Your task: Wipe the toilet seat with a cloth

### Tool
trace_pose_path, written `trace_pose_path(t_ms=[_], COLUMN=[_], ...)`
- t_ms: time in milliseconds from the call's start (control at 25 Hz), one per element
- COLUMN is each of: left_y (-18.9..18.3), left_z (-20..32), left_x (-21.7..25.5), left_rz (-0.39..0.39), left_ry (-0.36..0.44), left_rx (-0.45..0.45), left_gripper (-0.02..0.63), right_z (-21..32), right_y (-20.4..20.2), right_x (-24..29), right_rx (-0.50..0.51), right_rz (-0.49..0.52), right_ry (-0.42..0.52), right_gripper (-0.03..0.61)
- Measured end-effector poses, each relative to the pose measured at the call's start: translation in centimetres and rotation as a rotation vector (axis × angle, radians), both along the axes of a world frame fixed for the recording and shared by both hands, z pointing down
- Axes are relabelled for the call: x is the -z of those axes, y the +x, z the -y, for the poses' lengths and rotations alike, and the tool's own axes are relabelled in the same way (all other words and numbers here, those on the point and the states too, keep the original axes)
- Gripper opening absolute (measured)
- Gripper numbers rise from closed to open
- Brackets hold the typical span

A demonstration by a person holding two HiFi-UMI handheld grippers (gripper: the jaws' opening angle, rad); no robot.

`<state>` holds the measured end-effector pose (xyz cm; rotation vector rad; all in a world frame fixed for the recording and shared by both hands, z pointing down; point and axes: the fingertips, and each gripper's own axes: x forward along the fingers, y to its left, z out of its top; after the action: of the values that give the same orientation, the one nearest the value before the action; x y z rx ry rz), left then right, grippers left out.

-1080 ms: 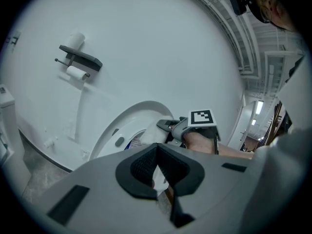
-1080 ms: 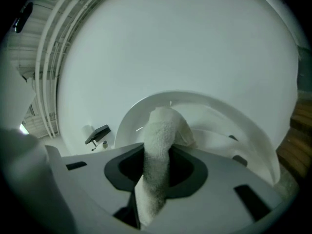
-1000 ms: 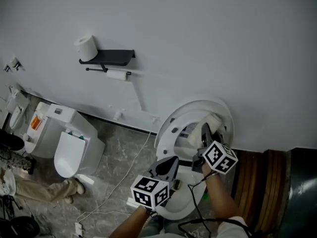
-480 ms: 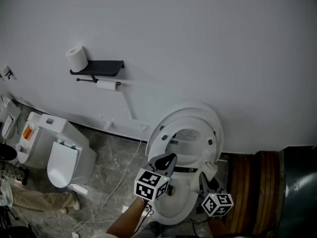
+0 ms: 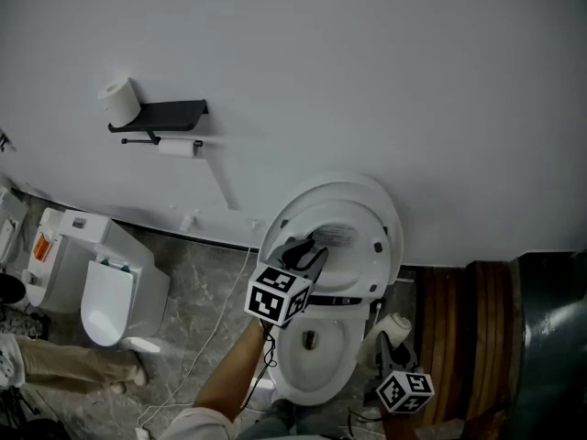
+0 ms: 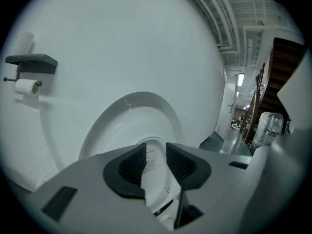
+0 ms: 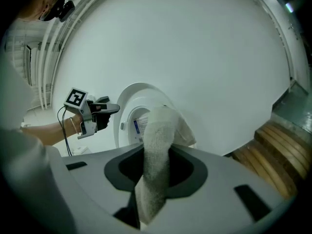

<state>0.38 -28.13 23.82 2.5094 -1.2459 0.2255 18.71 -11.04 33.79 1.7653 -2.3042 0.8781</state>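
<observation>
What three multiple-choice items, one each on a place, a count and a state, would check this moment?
1. Where is the cloth?
A. in the bowl
B. between the right gripper's fingers
C. on the floor

2. How many paper rolls are at the wall shelf?
A. one
B. two
C. four

3. How does the toilet seat stand?
A. raised against the wall
B. down on the bowl
C. detached on the floor

Answers:
1 B: the right gripper view shows the fingers pinching the cloth.
2 B: one roll stands on the shelf and one hangs under it.
3 A: the head view shows the seat upright above the open bowl.
</observation>
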Motion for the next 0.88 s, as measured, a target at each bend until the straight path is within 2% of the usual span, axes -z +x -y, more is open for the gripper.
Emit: trace_pose_path(t_ms=[120,240,400,680,800,880], left_y=[0.0,-0.3,-0.6,-1.9,-1.7,-1.6], left_z=[1.6,3.0,4.5,7.2,8.7,9.2], left_x=[-0.2,-0.2,-0.7,-0.5,-1.5,-2.3], left_rz=[0.020,0.063,0.124,0.215,0.274,0.279], left_ry=[-0.010,0.013,0.036,0.093,0.076,0.038], left_rx=[0.005,0.028,0.062,0.176,0.176,0.165], left_gripper=[0.225,0.267,0.268,0.268,0.268,0.268], right_z=[-0.5,-0.7,-0.7,-0.6,-0.5,-0.5], right_y=[0.7,1.5,2.1,2.2,2.5,2.5], right_x=[-0.2,-0.6,-0.8,-0.6,-0.7,-0.6], right_rx=[-0.016,-0.035,-0.049,-0.031,-0.029,-0.031], right_rz=[0.010,0.025,0.026,0.036,0.055,0.060], right_ry=[-0.006,-0.015,-0.026,-0.017,-0.011,-0.015], right_gripper=[0.100,0.100,0.100,0.100,0.100,0.100])
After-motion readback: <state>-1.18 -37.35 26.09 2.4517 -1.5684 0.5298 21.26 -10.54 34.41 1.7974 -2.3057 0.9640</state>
